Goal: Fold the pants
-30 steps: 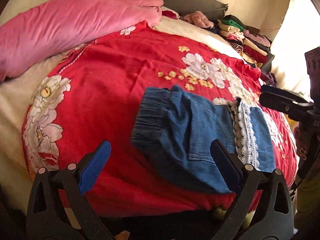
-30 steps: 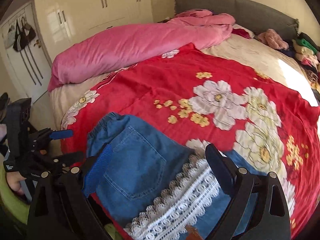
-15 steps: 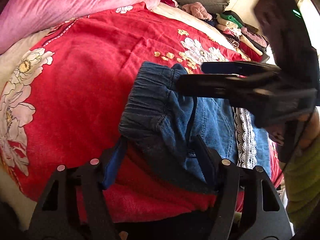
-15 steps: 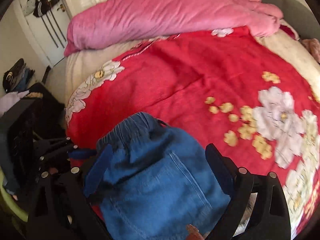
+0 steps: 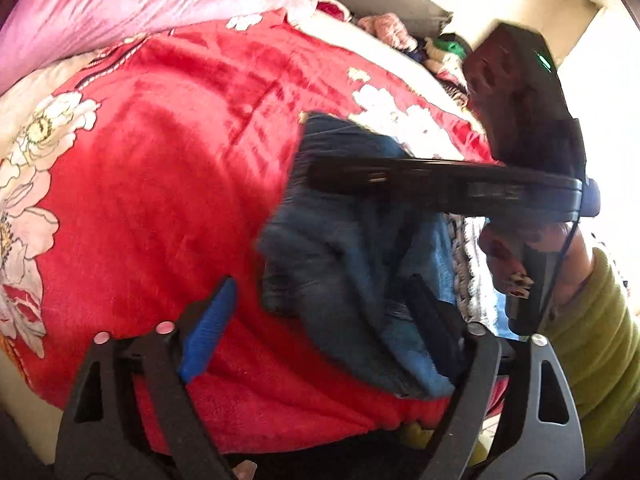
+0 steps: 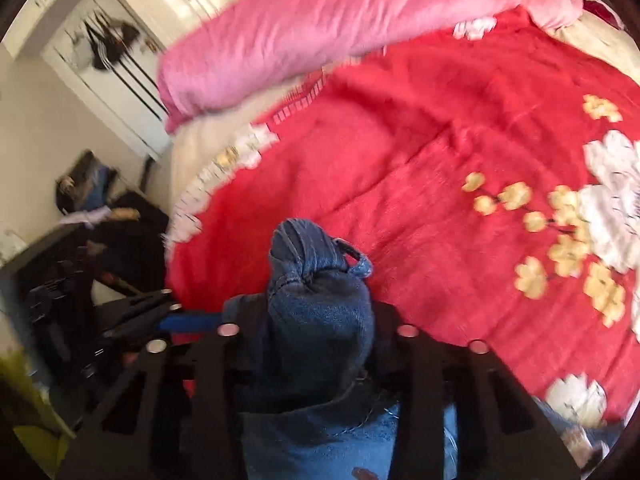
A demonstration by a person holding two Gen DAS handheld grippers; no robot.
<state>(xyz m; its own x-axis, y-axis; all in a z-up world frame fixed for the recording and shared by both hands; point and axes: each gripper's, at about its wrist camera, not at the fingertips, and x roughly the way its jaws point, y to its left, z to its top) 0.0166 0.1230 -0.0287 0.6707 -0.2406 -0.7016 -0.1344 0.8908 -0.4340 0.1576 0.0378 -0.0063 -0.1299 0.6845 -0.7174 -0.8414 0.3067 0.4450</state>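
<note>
Your right gripper is closing its fingers on the bunched waistband of the denim pants, which lie near the bed's near edge on the red floral blanket; the cloth bulges up between the pads. Your left gripper has its fingers apart and opening, with the pants' near edge lying between them, unpinched. A pink duvet lies rolled along the bed's far side.

Blue denim pants, white lace trim, bunched at elastic waistband, lying crumpled near bed's front edge.
</note>
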